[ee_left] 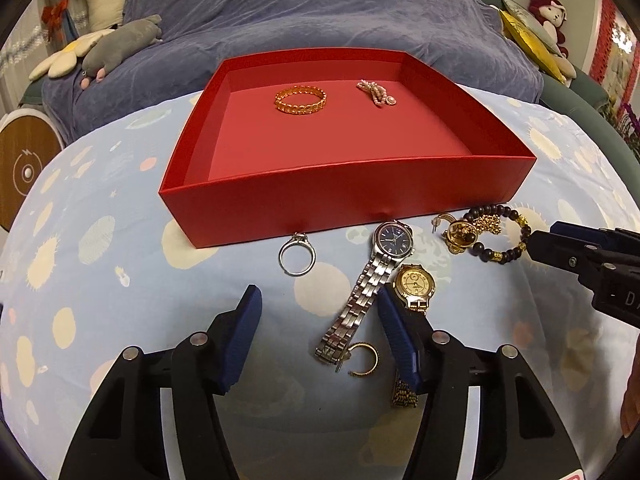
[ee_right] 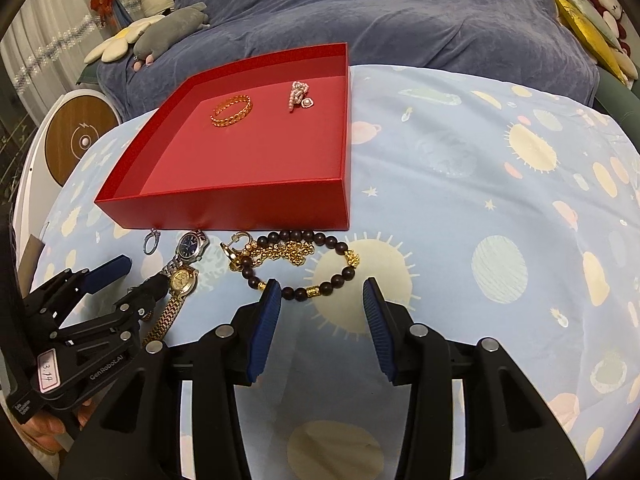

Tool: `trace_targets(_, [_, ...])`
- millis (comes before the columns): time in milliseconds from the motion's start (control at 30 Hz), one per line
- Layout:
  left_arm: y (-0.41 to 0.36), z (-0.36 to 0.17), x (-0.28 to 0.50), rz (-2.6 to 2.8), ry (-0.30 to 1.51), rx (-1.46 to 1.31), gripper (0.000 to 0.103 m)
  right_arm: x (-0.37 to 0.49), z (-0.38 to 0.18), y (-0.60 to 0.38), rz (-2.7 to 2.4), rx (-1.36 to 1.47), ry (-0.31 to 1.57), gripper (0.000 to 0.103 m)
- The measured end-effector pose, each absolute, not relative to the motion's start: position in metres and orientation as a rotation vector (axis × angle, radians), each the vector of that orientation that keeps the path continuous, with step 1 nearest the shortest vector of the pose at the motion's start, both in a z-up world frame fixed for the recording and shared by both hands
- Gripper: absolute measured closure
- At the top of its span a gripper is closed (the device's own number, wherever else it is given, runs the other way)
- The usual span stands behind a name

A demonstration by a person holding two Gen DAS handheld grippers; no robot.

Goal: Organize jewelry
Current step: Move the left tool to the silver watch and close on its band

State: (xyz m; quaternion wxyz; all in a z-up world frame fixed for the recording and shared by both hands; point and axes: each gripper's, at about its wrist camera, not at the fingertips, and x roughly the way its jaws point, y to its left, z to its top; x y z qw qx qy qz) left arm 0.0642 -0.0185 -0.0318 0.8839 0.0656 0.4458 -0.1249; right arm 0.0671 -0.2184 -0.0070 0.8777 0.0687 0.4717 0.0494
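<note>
With two pieces already lying in the red box (ee_left: 344, 196), the left gripper (ee_left: 316, 312) is hanging open-jawed over the silver watch (ee_left: 372, 276) on the counter, needing to drop lower and pinch, while the right gripper (ee_right: 320, 300) is hanging open-jawed by the bead bracelet (ee_right: 316, 264).

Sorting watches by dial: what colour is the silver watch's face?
Dark blue, on the silver watch; clearest in the left wrist view.

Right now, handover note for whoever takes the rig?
Left gripper: jaws open over the silver watch's band, holding nothing.
Right gripper: jaws open at the dark bead bracelet, empty.
Done: gold bangle and pink bead piece in the red box.
Left on the cloth: silver ring, both watches, gold hoop, bracelet, gold chain.
</note>
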Motion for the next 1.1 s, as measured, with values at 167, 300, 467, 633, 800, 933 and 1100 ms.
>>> trace_targets(167, [-0.026, -0.029, 0.08, -0.28, 0.936, 0.091, 0.049, 0.068, -0.002, -0.215, 0.112, 0.151, 0.97, 0.061])
trace_targets(300, [-0.031, -0.029, 0.086, -0.295, 0.928, 0.081, 0.049, 0.069, -0.002, -0.214, 0.116, 0.156, 0.972, 0.061])
trace_targets(467, [-0.041, -0.03, 0.085, -0.31, 0.923, 0.088, 0.048, 0.07, -0.003, -0.213, 0.12, 0.158, 0.976, 0.061])
trace_targets(633, [-0.054, -0.033, 0.087, -0.29, 0.904, 0.139, 0.046, 0.071, -0.004, -0.209, 0.124, 0.156, 0.978, 0.061])
trace_targets(800, [-0.063, -0.035, 0.084, -0.305, 0.885, 0.177, 0.059, 0.073, -0.005, -0.208, 0.124, 0.153, 0.981, 0.061])
trace_targets(933, [-0.063, -0.033, 0.08, -0.328, 0.881, 0.185, 0.075, 0.073, -0.003, -0.21, 0.124, 0.162, 0.978, 0.061])
trace_targets(1100, [-0.057, -0.029, 0.078, -0.345, 0.918, 0.128, 0.08, 0.07, -0.001, -0.211, 0.134, 0.161, 0.974, 0.061])
